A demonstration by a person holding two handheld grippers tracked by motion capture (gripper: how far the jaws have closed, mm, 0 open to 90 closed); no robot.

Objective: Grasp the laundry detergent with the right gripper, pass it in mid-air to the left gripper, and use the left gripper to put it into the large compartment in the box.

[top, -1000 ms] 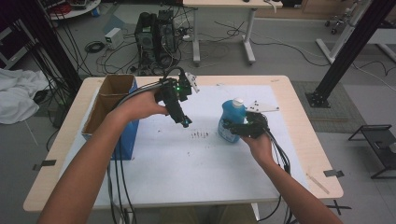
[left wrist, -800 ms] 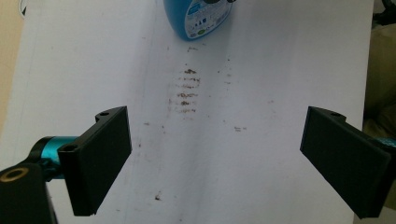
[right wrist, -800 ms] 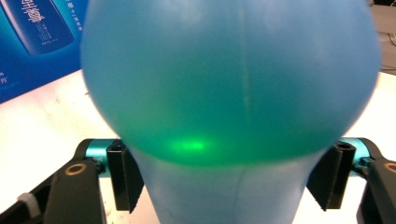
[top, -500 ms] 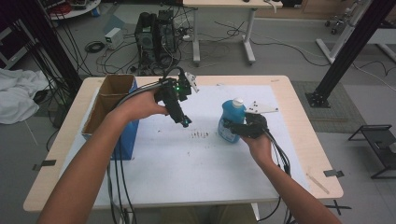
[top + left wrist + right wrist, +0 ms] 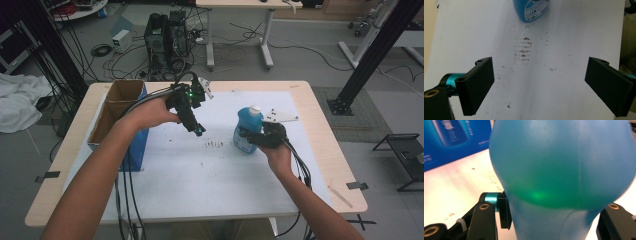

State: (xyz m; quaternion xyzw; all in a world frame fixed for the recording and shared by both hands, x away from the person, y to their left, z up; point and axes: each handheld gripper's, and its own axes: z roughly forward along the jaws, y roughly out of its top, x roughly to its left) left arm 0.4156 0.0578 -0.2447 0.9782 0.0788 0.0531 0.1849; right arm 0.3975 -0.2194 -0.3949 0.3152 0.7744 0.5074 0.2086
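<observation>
The left gripper [image 5: 539, 82] is held wide apart above the white table cover [image 5: 564, 45], with nothing between its jaws. The right gripper [image 5: 554, 215] is clamped on the lower body of the blue bottle [image 5: 561, 162], which is seen upright, right of the table's middle, in the high view [image 5: 248, 129]. A label [image 5: 534, 7] is carried by the bottle, but its print cannot be read. A blue box [image 5: 132, 145] stands at the left edge.

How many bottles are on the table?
1: the blue bottle stands right of the table's middle, clamped in the right claw. The open cardboard box could hide others.
</observation>
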